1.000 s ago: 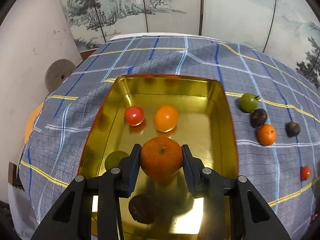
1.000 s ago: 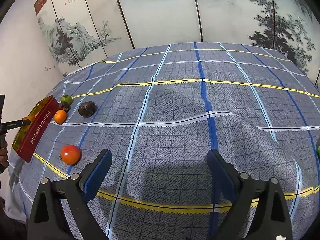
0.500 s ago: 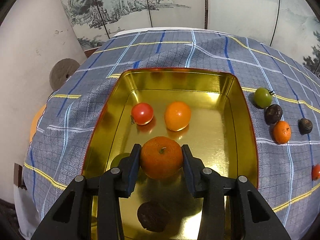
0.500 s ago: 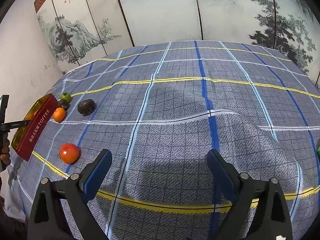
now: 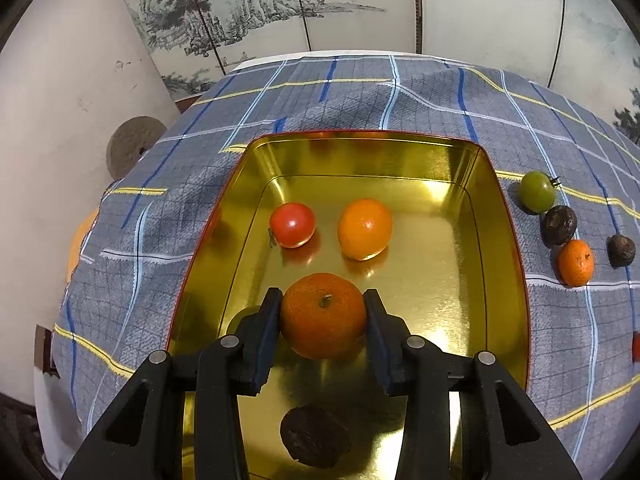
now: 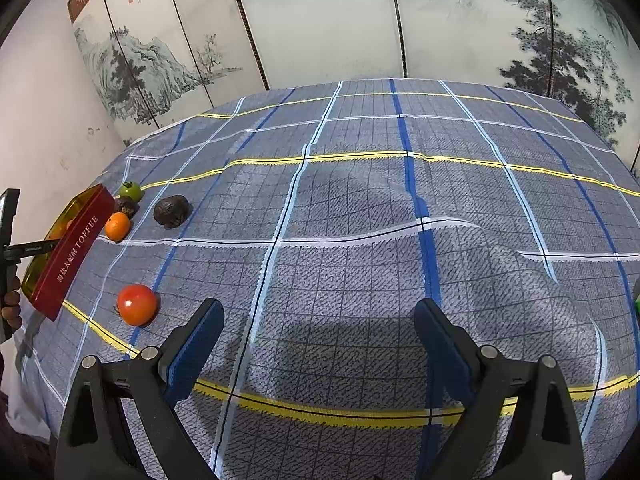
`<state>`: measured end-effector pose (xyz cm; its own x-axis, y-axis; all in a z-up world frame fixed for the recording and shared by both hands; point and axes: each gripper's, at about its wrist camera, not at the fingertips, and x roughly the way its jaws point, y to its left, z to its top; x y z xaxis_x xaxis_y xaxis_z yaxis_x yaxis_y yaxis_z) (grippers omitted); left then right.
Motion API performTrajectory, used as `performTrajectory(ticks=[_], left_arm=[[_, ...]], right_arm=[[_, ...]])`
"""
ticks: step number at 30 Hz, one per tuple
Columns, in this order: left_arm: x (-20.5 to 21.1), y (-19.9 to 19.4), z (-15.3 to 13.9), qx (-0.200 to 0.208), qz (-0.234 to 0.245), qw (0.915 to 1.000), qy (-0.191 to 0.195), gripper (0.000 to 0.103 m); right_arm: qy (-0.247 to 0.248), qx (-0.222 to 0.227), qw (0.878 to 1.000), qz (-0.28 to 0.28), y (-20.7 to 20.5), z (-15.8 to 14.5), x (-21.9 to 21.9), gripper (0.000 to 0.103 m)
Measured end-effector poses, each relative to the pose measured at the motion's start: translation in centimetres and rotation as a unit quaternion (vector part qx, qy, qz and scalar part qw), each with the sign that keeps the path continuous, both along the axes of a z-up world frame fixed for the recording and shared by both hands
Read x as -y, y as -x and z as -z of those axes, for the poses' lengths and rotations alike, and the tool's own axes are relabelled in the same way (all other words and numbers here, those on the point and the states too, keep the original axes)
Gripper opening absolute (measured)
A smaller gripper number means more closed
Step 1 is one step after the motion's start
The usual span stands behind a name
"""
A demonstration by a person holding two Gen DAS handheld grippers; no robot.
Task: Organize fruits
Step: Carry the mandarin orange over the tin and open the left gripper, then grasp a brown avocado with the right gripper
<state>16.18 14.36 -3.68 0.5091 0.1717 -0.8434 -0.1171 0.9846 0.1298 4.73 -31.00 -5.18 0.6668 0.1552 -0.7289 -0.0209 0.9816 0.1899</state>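
Four fruits already lie in the gold tin point(image 5: 500, 240): a red tomato point(image 5: 292, 225), a smooth orange fruit point(image 5: 365, 229), a dark wrinkled fruit point(image 5: 315, 436) and a green one point(image 5: 240, 318) half hidden by the left claw point(image 5: 323, 316). A mandarin point(image 5: 323, 315) is pinched between that claw's pads above the tin's floor. For a clean placing, the mandarin is best lowered onto the bare gold patch to the right of the fruits inside, until the floor is met, and only then should the pads be parted slowly, so that rolling against its neighbours is avoided. The right claw point(image 6: 318, 344) is spread wide and carries nothing above the checked table point(image 6: 360, 220), where another red tomato point(image 6: 136, 305) waits nearest.
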Motion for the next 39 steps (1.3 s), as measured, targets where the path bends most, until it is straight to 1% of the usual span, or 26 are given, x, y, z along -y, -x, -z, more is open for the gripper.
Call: performTrajectory(ticks=[3,4,5,8,10,13,17,19,20,21,22,23,24,25,28,30,31,32,34,35,36,39], left_arm=[[0.2,0.1,-0.1,0.0,0.007,1.0,0.004,0.043],[0.3,0.2,-0.2,0.004,0.011,0.9999,0.002,0.046],[0.5,0.3,-0.4,0.01,0.013,0.9999,-0.003,0.052],[1.2,0.9,-1.4,0.041,0.019,0.9987,-0.022,0.064],[1.5,1.4,-2.1,0.056,0.026,0.9978,-0.025,0.065],[1.8,2.4,-3.3,0.077,0.027,0.9966,-0.013,0.065],[2.5,4.8,-5.0,0.11,0.027,0.9934,0.018,0.065],[3.0,6.3,-5.6,0.123,0.029,0.9913,0.036,0.068],[3.2,6.9,-5.9,0.127,0.031,0.9904,0.045,0.07],[3.4,7.7,-6.2,0.136,0.032,0.9886,0.057,0.071],[3.6,8.2,-6.4,0.142,0.032,0.9874,0.062,0.073],[3.9,9.1,-6.7,0.152,0.03,0.9856,0.068,0.077],[4.2,9.8,-6.9,0.159,0.027,0.9843,0.071,0.079],[4.3,10.5,-7.1,0.167,0.026,0.9826,0.076,0.082],[4.4,12.4,-7.5,0.181,0.026,0.978,0.1,0.084],[4.4,13.1,-7.6,0.175,0.028,0.9779,0.11,0.084],[4.5,13.4,-7.6,0.168,0.032,0.9788,0.113,0.084],[4.6,13.8,-7.5,0.159,0.037,0.9808,0.107,0.084],[4.9,14.5,-7.3,0.153,0.041,0.9835,0.088,0.084],[5.0,15.1,-7.2,0.15,0.044,0.9846,0.077,0.084],[5.1,15.3,-7.1,0.15,0.044,0.9848,0.075,0.084],[4.8,16.3,-6.7,0.147,0.041,0.9851,0.08,0.084]], right_arm=[[0.001,-0.001,1.0,0.0,0.0,0.0,0.0,0.095],[0.001,-0.001,1.0,0.0,0.0,0.0,0.0,0.095],[0.001,-0.001,1.0,0.0,0.0,0.0,0.0,0.095],[0.001,-0.002,1.0,0.0,0.0,0.1,0.0,0.095],[0.002,-0.003,1.0,0.0,-0.1,0.0,0.0,0.095],[0.003,-0.003,1.0,0.0,-0.1,0.0,-0.1,0.095],[0.002,0.001,1.0,0.0,0.0,-0.1,0.0,0.095],[0.001,0.006,1.0,-0.011,0.1,-0.3,-0.4,0.094],[-0.004,0.005,1.0,-0.028,0.0,-0.6,-0.8,0.091],[-0.011,0.002,0.999,-0.042,-0.2,-0.9,-1.3,0.085],[-0.012,0.003,0.998,-0.059,-0.3,-1.5,-2.0,0.083],[-0.006,0.012,0.997,-0.082,-0.5,-2.6,-3.2,0.082],[-0.004,0.022,0.995,-0.101,-0.7,-3.4,-4.1,0.082],[-0.004,0.033,0.99,-0.135,-1.2,-4.6,-5.6,0.082],[-0.005,0.031,0.982,-0.189,-3.2,-5.5,-8.4,0.082],[-0.004,0.022,0.975,-0.219,-4.8,-5.4,-10.1,0.082],[0.009,0.015,0.972,-0.236,-5.8,-5.0,-11.3,0.082],[0.018,0.011,0.97,-0.243,-6.3,-4.8,-12.0,0.082],[0.026,0.0,0.966,-0.257,-7.6,-4.2,-13.1,0.077],[0.03,-0.007,0.965,-0.26,-8.4,-3.8,-13.6,0.072],[0.033,-0.012,0.965,-0.26,-8.9,-3.4,-13.9,0.07],[0.039,-0.024,0.964,-0.261,-10.6,-2.4,-14.6,0.07]])
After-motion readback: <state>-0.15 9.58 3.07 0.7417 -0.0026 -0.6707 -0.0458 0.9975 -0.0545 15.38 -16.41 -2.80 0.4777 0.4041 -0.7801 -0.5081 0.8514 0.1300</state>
